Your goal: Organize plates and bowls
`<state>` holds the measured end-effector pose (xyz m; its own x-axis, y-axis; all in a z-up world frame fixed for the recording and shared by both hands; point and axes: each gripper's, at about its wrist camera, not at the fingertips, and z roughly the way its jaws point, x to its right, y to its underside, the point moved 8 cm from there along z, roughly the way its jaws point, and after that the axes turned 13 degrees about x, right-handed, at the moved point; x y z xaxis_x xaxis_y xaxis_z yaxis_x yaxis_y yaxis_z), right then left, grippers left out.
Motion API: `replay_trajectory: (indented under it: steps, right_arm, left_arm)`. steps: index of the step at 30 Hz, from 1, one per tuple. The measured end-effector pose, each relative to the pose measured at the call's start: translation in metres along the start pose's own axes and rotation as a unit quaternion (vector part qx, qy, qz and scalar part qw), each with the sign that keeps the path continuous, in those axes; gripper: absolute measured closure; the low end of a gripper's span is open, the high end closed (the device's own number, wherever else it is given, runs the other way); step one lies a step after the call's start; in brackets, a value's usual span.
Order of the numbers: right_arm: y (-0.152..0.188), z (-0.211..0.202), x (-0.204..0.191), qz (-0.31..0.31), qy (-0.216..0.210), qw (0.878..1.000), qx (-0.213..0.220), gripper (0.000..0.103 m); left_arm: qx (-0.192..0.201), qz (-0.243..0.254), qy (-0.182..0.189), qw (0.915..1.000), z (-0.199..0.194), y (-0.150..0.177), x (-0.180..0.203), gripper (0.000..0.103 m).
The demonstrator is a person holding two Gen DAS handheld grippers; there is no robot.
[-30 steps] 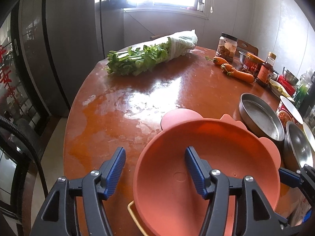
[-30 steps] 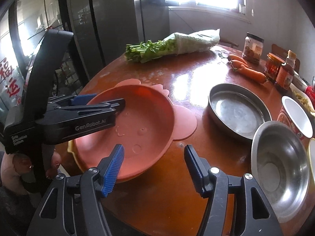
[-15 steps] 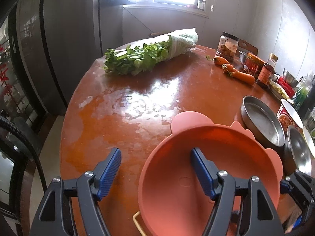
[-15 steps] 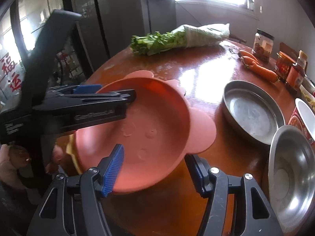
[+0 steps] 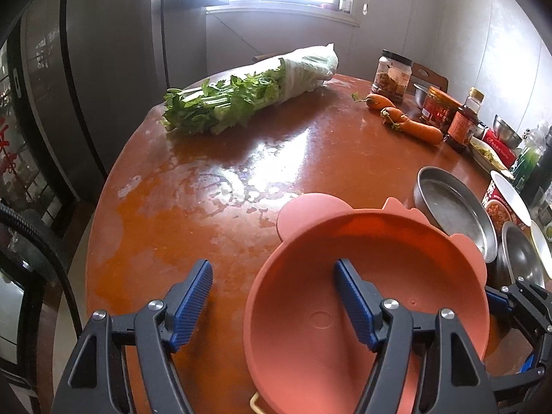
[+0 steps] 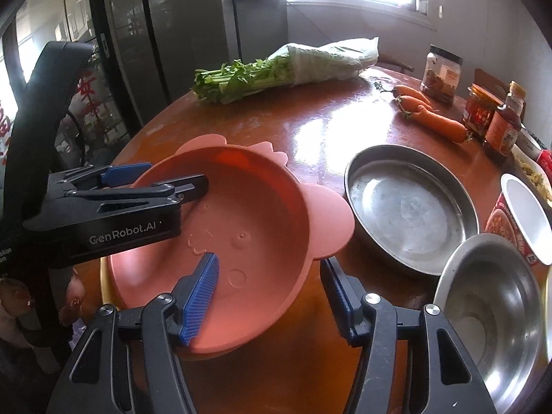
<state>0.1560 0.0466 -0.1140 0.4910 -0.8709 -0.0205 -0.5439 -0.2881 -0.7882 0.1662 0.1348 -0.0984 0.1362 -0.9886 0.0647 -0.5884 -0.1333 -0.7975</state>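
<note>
A salmon-pink bowl with ear-shaped tabs (image 5: pixel 396 276) (image 6: pixel 248 220) sits near the front edge of the round red-brown table, on top of a yellow dish whose rim shows beneath it (image 6: pixel 103 286). My left gripper (image 5: pixel 272 303) is open, its jaws astride the bowl's left rim, one finger inside and one outside. My right gripper (image 6: pixel 272 296) is open, astride the bowl's near right rim. A flat steel pan (image 6: pixel 410 207) and a steel bowl (image 6: pixel 490 314) stand to the right.
A celery bunch in a plastic bag (image 5: pixel 248 96) lies at the back. Carrots (image 6: pixel 431 114), jars and a sauce bottle (image 6: pixel 503 124) line the right. A white-lidded noodle cup (image 6: pixel 524 214) stands by the steel bowl. A refrigerator (image 6: pixel 155 34) is at the left.
Both grippers have moved in on the pink bowl. The right gripper's jaws now straddle its near rim, where a second ago they were short of it. The bowl looks tilted up slightly.
</note>
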Motion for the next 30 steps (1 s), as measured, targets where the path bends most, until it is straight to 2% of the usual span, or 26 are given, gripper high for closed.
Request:
replay_trajectory:
  steps: [13,21,30]
  right_arm:
    - [0.000,0.001,-0.013,0.016,-0.033,0.999,-0.018,0.039]
    - [-0.009,-0.010,-0.006,0.014,-0.019,1.000,-0.010,0.039]
    - [-0.001,-0.021,-0.010,0.006,-0.026,1.000,-0.012,0.037]
  left_arm:
    - [-0.004,0.007,-0.013,0.9999,-0.007,-0.006,-0.003,0.030]
    - [0.008,0.000,-0.016,0.9998,-0.019,-0.016,-0.005,0.030]
    - [0.013,0.006,-0.020,0.9997,-0.024,-0.017,0.000,0.030]
